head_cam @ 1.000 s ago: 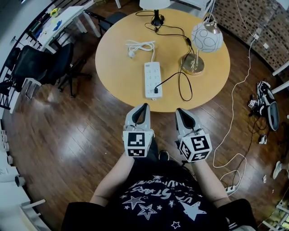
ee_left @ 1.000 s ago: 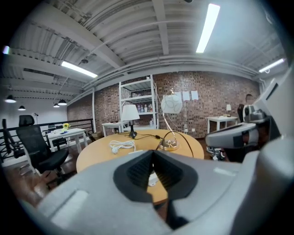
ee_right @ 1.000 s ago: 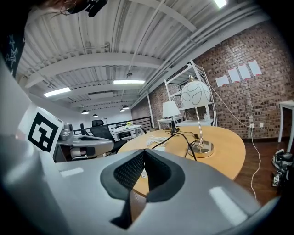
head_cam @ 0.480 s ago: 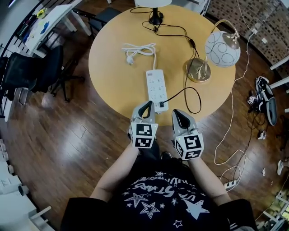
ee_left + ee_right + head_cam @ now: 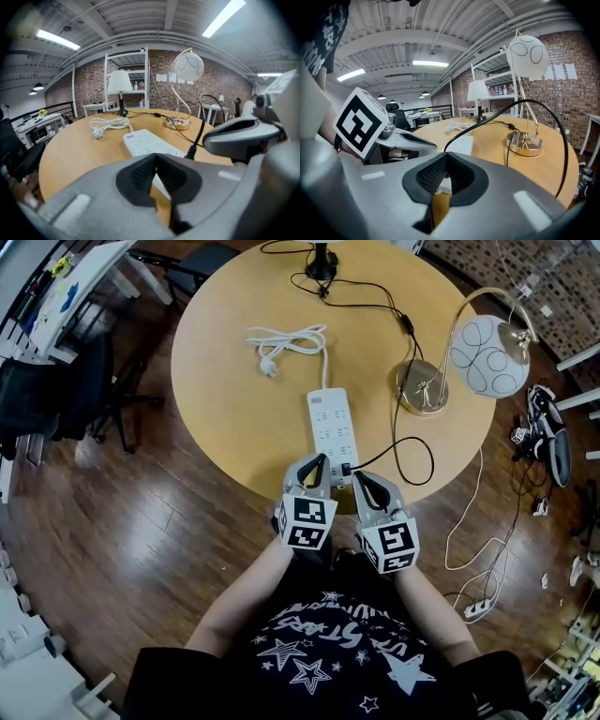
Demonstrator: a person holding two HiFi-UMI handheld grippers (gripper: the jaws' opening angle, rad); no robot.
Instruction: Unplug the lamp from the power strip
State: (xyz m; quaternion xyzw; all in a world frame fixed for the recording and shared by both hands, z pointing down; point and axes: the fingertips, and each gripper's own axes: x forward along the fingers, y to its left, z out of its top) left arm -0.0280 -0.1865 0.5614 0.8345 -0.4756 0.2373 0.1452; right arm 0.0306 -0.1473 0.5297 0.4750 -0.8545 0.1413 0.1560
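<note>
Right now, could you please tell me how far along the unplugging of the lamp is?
Done: nothing yet; the black plug sits in the power strip. In hand: the left gripper and right gripper hover at the strip's near end, jaws shut on nothing, with the right gripper beside the plug. Left: grip the plug and pull it out.

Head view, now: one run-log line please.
stage: pre-grasp | left gripper: shut, empty, at power strip's near end | right gripper: shut, empty, beside black plug | black plug: in power strip | lamp: untouched
</note>
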